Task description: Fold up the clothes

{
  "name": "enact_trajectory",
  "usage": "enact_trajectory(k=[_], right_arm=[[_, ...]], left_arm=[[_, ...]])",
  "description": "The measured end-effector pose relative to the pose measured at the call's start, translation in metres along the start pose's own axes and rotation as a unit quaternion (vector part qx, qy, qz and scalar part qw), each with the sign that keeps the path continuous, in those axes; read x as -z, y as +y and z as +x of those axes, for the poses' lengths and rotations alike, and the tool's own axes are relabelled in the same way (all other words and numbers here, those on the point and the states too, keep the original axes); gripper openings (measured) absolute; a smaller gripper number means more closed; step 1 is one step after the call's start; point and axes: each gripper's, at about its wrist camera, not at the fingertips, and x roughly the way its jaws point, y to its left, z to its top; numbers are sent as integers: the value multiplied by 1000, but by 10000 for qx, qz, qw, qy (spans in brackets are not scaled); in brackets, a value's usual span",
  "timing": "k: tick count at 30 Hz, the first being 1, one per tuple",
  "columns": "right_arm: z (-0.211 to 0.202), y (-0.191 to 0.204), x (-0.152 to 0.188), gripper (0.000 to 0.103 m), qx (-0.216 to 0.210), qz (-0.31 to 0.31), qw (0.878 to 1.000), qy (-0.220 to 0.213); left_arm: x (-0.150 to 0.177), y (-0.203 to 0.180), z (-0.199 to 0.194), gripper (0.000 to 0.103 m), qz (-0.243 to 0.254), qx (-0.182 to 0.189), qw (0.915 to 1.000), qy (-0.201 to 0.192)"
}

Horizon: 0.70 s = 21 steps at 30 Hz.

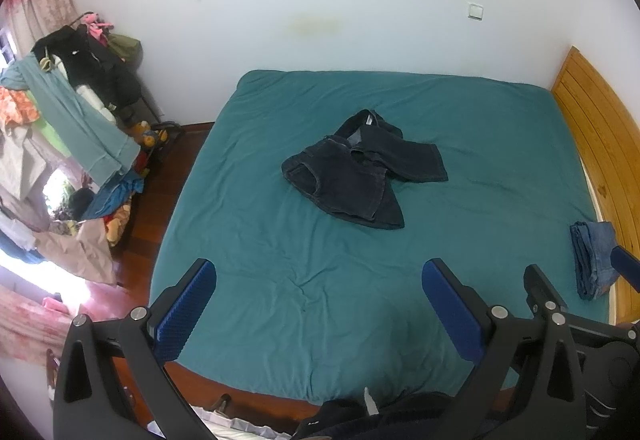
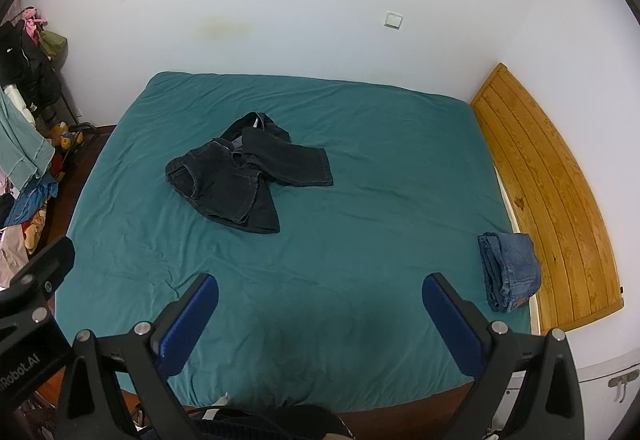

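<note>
Dark navy shorts [image 1: 362, 170] lie crumpled near the middle of the bed [image 1: 256, 240], on the teal sheet: waistband bunched toward the wall w/ a pale label showing, one leg flopped out to the headboard side, the other doubled over toward the foot. Not flat, hems overlapping. Folded blue jeans [image 2: 509, 270] sit at the bed edge just beside the wooden headboard [image 2: 552, 192], well apart from the shorts. Left gripper [image 1: 318, 304] and right gripper [image 2: 320, 312] both hover above the near part of the bed, jaws apart, nothing btwn them. Clothes rack [image 1: 76, 80] at left is heaped w/ garments, partly cut off by the frame edge; items there hard to tell apart.
</note>
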Motion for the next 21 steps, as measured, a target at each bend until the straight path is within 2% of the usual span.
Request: enact_trajectory(k=[21], right_arm=[[2,2,-4,103,-65,-106,9999,-53]], left_arm=[[0,8,1,103,-116,4,9999,29]])
